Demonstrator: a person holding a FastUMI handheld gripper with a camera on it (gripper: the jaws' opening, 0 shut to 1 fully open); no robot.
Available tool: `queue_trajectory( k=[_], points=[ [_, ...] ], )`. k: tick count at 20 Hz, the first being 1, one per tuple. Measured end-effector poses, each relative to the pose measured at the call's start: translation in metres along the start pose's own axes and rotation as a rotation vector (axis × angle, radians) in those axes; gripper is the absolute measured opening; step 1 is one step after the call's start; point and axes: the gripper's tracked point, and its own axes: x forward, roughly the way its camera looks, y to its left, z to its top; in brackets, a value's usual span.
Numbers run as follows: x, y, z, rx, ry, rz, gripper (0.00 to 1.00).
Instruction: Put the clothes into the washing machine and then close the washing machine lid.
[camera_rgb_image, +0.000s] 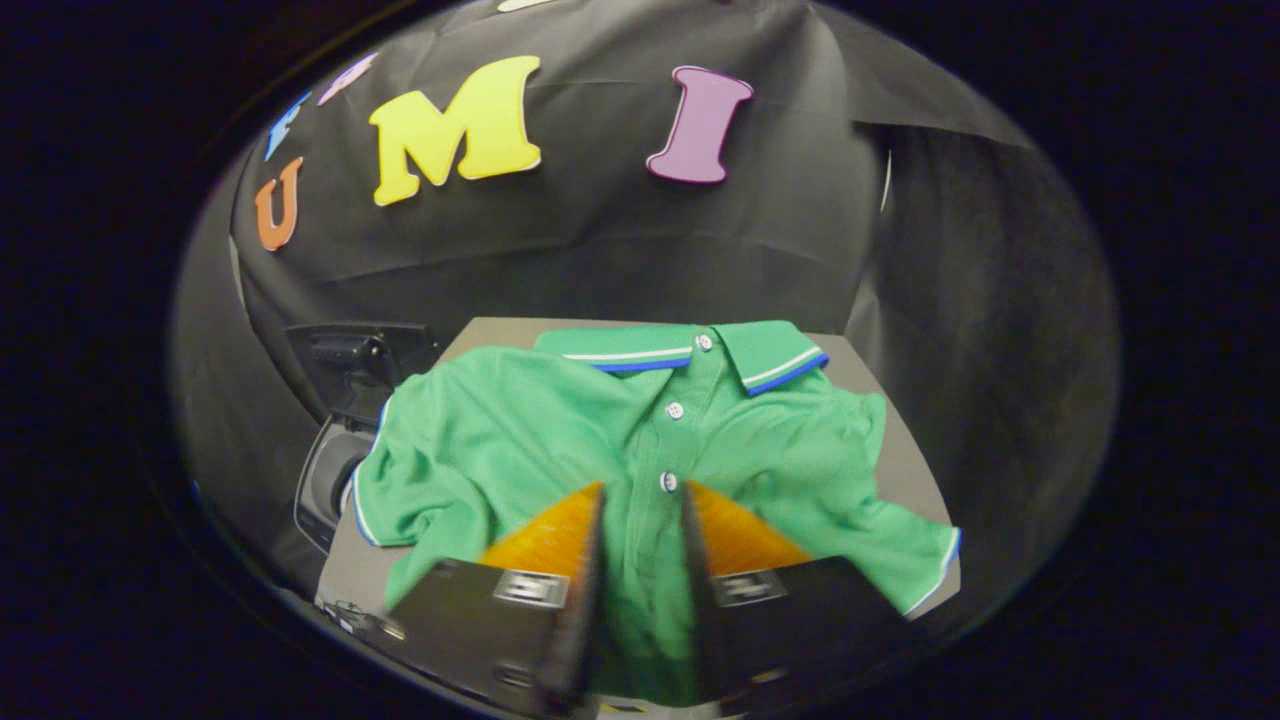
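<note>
Straddling the button placket, the gripper (642, 495) has its two fingers a narrow gap apart, one on each side of a strip of the green polo shirt (520, 430). The fingertips end level with the lowest visible button (669, 482). Cloth shows between the fingers, yet whether both already press on it cannot be told, as the near part of the view is blurred; the pose is best read as a pinch being set up on the shirt's middle, so that the garment would lift as one bundle, not trail by a sleeve.

Beyond the fingers the shirt lies front-up and roughly flat on a grey table (905, 460), collar (700, 352) at the far end, sleeves spread to left and right. The left sleeve (385, 490) hangs slightly over the table's left edge, while the right sleeve (925, 560) reaches toward the near right corner. Laying it open in this way leaves the placket exposed as an easy central target.

Left of the table, lower down and partly hidden by the shirt, stands the washing machine (325, 480). Its dark lid (355, 365) is raised against the booth wall, leaving the round opening free to receive the garment. The machine stands just beside the table, which would keep the carry short. Neither part of the task appears done: the shirt is still on the table and the lid still up.
</note>
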Motion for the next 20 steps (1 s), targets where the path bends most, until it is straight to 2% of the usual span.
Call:
queue_trajectory(
  k=[2,7,10,12,15,20],
  points=[
    [-0.001,-0.001,-0.002,-0.002,0.011,-0.018,0.09],
    [-0.002,0.0,0.001,0.018,-0.026,0.026,0.07],
    [-0.006,-0.001,0.0,0.044,0.023,0.028,0.07],
    [-0.012,0.0,0.007,0.025,0.009,0.037,0.07],
    [-0.042,0.007,0.04,0.023,-0.088,0.056,0.07],
    [-0.098,0.049,0.083,0.031,-0.204,0.171,0.07]
  ],
)
